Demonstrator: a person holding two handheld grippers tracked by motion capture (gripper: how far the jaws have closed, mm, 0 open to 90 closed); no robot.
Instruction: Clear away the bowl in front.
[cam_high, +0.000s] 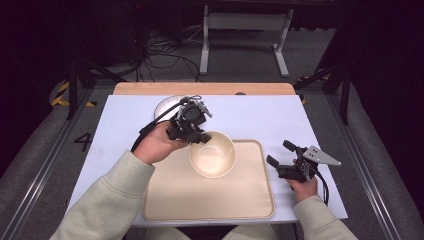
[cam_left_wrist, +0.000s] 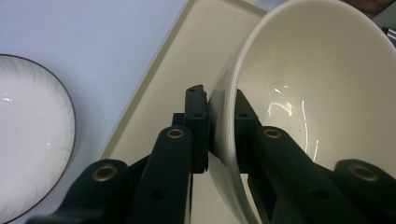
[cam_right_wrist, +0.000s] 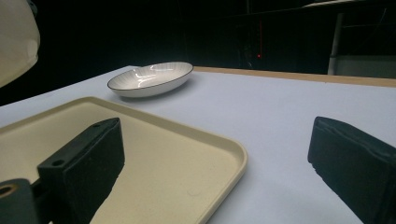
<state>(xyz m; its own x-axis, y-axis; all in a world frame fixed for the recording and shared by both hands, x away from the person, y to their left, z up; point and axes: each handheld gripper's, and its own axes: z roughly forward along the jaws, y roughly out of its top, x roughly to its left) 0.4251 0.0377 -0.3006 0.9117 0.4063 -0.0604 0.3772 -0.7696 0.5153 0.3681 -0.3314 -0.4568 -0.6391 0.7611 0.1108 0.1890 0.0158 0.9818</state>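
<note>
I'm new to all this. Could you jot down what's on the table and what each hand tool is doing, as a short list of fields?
Surface: pale table
Tray: cream tray, near the person
Bowl: cream bowl, tilted above the tray
Plate: white dark-rimmed plate, at the far left, off the tray
Left hand-held gripper: shut on the bowl's rim, one jaw inside, one outside
Right hand-held gripper: open, holding nothing, by the tray's right edge
</note>
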